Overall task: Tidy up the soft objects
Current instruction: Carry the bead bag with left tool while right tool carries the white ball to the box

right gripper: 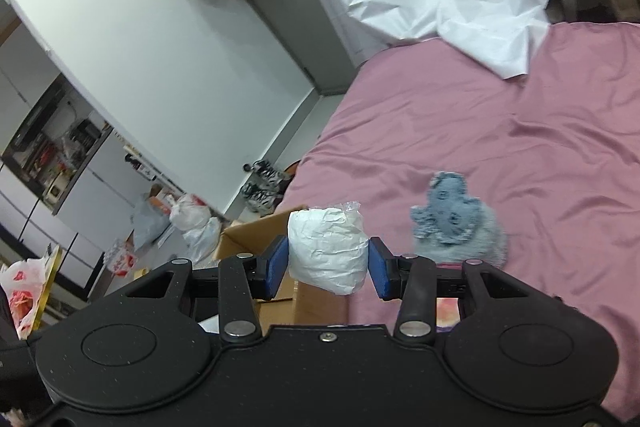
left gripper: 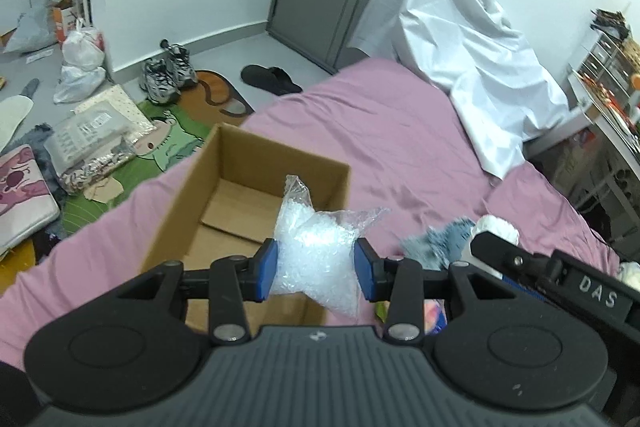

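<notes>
1. The left gripper is clamped on a clear bag of pellets, poised over the near edge of the open cardboard box directly ahead.
2. The right gripper pinches a white wrapped bundle; the box seems to lie ahead-left, farther off.

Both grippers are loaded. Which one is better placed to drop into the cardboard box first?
Left, probably. The left gripper holds the clear pellet bag right over the cardboard box. The right gripper holds the white wrapped bundle nearer the box's edge.
</notes>
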`<state>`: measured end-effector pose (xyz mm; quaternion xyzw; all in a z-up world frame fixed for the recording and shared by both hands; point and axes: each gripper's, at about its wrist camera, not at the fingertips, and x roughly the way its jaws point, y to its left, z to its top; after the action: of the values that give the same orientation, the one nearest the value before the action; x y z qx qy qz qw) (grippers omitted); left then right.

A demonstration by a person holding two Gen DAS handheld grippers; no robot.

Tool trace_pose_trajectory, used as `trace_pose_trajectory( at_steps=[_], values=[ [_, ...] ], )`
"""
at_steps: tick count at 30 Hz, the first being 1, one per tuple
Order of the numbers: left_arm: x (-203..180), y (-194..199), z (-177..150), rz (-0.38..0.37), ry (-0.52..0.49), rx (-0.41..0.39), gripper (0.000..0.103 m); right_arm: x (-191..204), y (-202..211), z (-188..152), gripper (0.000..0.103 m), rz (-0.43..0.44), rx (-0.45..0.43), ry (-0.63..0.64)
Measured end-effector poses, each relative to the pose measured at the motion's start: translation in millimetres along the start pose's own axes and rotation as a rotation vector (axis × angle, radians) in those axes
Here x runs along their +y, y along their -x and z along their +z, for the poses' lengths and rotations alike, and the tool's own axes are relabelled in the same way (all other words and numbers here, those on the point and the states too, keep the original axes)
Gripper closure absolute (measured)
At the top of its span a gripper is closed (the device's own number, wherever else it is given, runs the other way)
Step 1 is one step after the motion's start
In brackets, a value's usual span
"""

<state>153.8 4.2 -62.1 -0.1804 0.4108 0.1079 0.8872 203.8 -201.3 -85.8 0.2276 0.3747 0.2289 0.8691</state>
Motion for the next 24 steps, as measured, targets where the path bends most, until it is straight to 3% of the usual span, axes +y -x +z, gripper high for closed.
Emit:
trace_pose_trajectory(
  at_steps=[13,24],
  values=[
    [33.5,-41.8,26.3,0.019,0.057,0.016,0.063,18.4,-44.0,6.9,0.061,0.036,0.061,0.015],
    [48.8,-104.7,33.5,0.049,0.102,0.107,0.062,21.2,-73.9,9.7,0.061,0.063,0.081,0.036]
  ],
)
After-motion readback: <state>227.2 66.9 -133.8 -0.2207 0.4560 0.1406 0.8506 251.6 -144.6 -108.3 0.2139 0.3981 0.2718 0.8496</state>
